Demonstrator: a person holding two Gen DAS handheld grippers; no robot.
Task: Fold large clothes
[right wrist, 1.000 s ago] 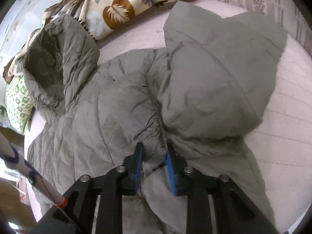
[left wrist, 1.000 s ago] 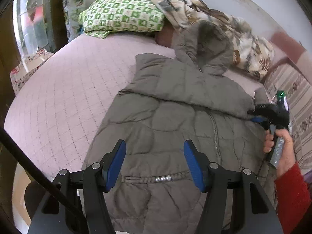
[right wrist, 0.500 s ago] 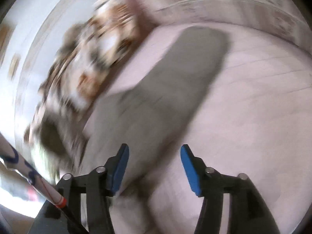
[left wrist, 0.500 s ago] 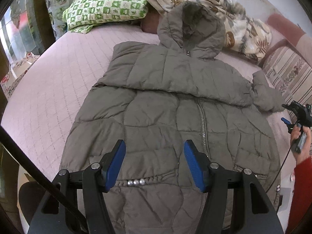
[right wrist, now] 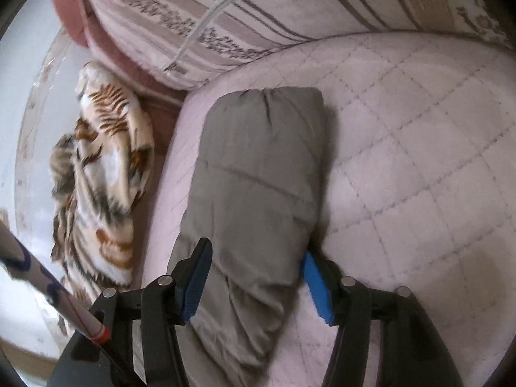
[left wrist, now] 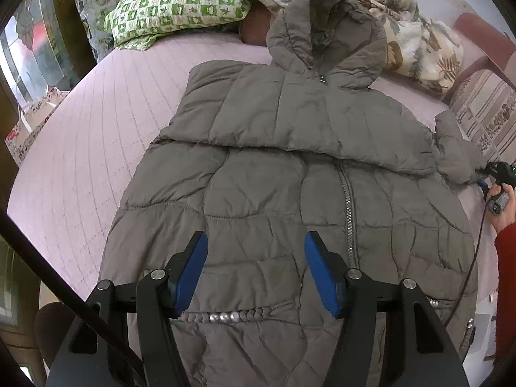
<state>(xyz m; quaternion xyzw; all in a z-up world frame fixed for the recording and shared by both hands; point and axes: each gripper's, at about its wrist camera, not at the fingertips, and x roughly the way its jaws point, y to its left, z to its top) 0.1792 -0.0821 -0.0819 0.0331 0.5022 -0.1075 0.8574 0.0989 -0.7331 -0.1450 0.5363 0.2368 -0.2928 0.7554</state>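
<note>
A grey hooded puffer jacket [left wrist: 274, 174] lies front up on the pink quilted bed [left wrist: 80, 148], hood toward the pillows, one sleeve folded across the chest. My left gripper [left wrist: 254, 274] is open and empty above the jacket's lower front. The other sleeve [right wrist: 258, 167] lies stretched out on the quilt [right wrist: 419, 161] toward the striped bolster. My right gripper [right wrist: 254, 277] is open with the sleeve lying between its jaws. The right gripper also shows in the left wrist view [left wrist: 493, 177], at the sleeve's end.
A green checked pillow [left wrist: 177, 3] and a leaf-print blanket [left wrist: 412, 35] lie at the head of the bed. A striped bolster [right wrist: 290, 13] lines the far side. The blanket also shows in the right wrist view [right wrist: 103, 174]. The bed's edge is on the left.
My right gripper let go of the jacket fabric, opened and moved out to the stretched sleeve. The sleeve now lies flat, away from the body. My left gripper pulled back, staying open.
</note>
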